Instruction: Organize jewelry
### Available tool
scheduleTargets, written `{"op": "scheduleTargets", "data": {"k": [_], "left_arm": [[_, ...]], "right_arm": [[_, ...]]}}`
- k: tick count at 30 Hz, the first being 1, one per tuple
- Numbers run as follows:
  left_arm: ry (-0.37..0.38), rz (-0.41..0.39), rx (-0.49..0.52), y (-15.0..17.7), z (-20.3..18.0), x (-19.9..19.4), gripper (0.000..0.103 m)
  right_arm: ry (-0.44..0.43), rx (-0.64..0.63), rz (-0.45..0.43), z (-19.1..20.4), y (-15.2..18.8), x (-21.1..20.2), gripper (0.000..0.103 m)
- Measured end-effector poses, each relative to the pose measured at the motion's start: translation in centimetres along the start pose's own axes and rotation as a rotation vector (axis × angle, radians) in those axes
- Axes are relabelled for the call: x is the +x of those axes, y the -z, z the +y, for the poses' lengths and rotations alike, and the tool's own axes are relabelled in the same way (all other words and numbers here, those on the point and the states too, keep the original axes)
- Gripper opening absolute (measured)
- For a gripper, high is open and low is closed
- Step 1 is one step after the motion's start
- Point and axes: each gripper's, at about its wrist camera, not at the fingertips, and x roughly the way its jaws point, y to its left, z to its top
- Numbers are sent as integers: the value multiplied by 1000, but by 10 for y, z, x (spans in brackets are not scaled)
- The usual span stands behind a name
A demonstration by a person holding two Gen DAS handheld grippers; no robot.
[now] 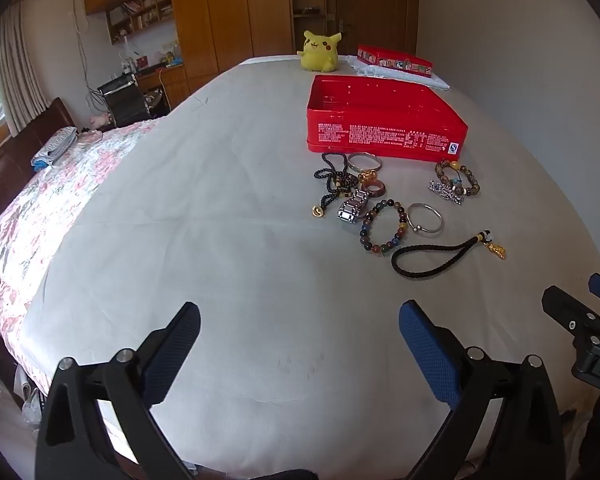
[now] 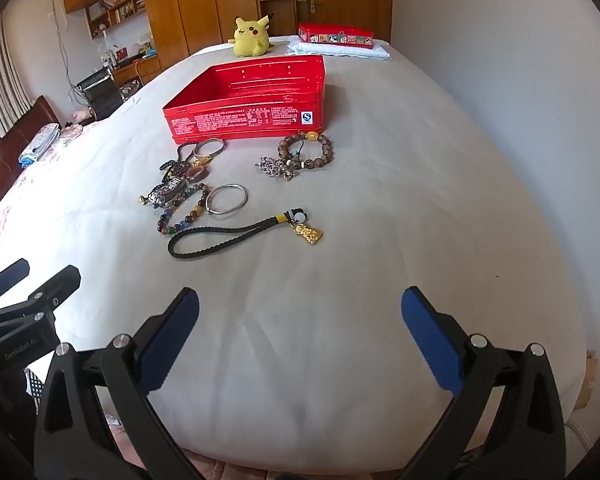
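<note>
Your left tool (image 1: 299, 334) is wide open w/ nothing between its blue pads, hovering over bare sheet (image 1: 204, 208) on the bed, well short of the jewelry. Your right tool (image 2: 300, 322) is likewise spread wide and empty, aimed down at the sheet near the bed's front edge.

The jewelry lies in a loose group just in front of the open red tin (image 2: 252, 100), which sits empty on the bed. Nearest you: black cord (image 2: 224, 236) w/ a gold charm (image 2: 308, 234) at its right end. Behind it, silver bangle (image 2: 227, 199) beside a multicolour bead bracelet (image 2: 182, 212), which touches a metal watch (image 2: 166, 194). A dark bead necklace (image 1: 334, 182) and a second bangle (image 1: 364, 162) lie close to the tin's front wall. Off to the right, apart from those, brown bead bracelet (image 2: 306, 152) w/ a sparkly piece (image 2: 274, 170) touching it.

Far end of bed: yellow plush (image 2: 252, 38), and the tin lid (image 2: 336, 36) on a folded cloth (image 2: 340, 52).
</note>
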Motion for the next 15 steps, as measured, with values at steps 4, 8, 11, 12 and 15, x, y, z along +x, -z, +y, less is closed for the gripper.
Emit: {"op": "scheduleTargets", "data": {"k": [4,8,11,12,15], "left_arm": [[-1,2,1,0,0,0,99],[-1,2,1,0,0,0,99],[-1,3,1,0,0,0,99],[0,4,0,0,1,1,99],[-3,4,-1,0,1,0,99]], "right_arm": [[0,4,0,-1,0,0,100],[2,6,-1,-1,0,0,100],[6,2,-6,0,1,-3,100],[1,3,-5,-2,1,-1,100],[0,5,-4,-2,0,0,100]]}}
